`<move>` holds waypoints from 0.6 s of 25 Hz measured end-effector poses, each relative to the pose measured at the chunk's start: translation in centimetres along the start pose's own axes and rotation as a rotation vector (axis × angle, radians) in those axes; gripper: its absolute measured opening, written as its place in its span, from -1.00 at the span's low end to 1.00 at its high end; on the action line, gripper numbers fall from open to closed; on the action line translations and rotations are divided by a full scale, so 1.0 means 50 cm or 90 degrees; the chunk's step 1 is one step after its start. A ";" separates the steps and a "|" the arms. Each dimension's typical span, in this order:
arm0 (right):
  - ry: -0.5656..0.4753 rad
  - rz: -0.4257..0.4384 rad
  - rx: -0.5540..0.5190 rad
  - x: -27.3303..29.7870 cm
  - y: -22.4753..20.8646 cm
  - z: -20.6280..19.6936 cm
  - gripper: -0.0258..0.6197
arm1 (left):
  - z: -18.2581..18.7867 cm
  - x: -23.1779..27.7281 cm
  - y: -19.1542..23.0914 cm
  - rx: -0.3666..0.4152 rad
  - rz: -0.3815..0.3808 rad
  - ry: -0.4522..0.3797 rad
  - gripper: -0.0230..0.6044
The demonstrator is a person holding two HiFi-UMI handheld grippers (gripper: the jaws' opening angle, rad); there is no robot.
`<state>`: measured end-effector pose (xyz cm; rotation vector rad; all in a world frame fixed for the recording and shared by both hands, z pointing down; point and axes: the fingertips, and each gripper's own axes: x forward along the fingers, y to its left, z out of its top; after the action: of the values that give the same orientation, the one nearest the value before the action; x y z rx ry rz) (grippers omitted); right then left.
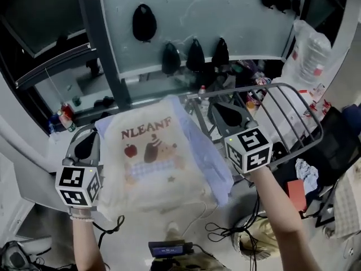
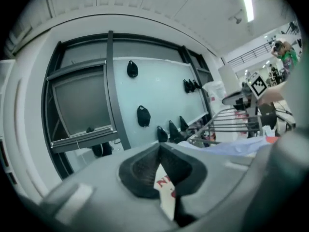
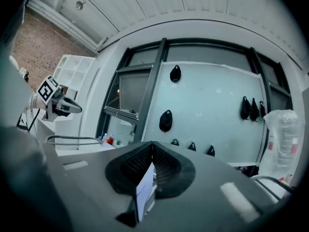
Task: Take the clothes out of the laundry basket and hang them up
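Note:
A cream T-shirt (image 1: 152, 162) with red lettering and a cartoon print hangs spread out between my two grippers, its pale blue back (image 1: 211, 162) showing at the right. My left gripper (image 1: 86, 141) is shut on the shirt's left shoulder; a strip of printed cloth (image 2: 164, 187) shows pinched between its pads. My right gripper (image 1: 228, 116) is shut on the right shoulder, with a fold of pale cloth (image 3: 144, 190) between its pads. The grey wire drying rack (image 1: 282, 117) stands just right of and behind the right gripper.
A glass wall panel (image 1: 186, 21) with several black hooks stands behind the shirt. A clear plastic bag (image 1: 307, 55) is at the upper right. Cables (image 1: 225, 230) and a small device (image 1: 167, 247) lie on the floor below. Clutter sits at the right by the rack.

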<state>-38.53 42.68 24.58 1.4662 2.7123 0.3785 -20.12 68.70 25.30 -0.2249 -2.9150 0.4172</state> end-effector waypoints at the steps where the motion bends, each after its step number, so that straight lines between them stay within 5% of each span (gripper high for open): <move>1: -0.004 -0.006 -0.003 -0.040 0.001 0.002 -0.91 | 0.012 -0.018 -0.029 -0.002 -0.008 -0.009 -0.95; 8: -0.004 -0.054 -0.019 -0.321 -0.008 -0.028 -0.91 | 0.105 -0.113 -0.257 -0.001 -0.098 -0.085 -0.95; 15: 0.024 -0.175 -0.025 -0.625 -0.058 -0.096 -0.91 | 0.168 -0.152 -0.559 0.024 -0.263 -0.141 -0.95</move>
<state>-24.28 14.35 25.93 1.0668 2.8626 0.4455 -17.90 38.62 24.27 0.4508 -3.0486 0.4503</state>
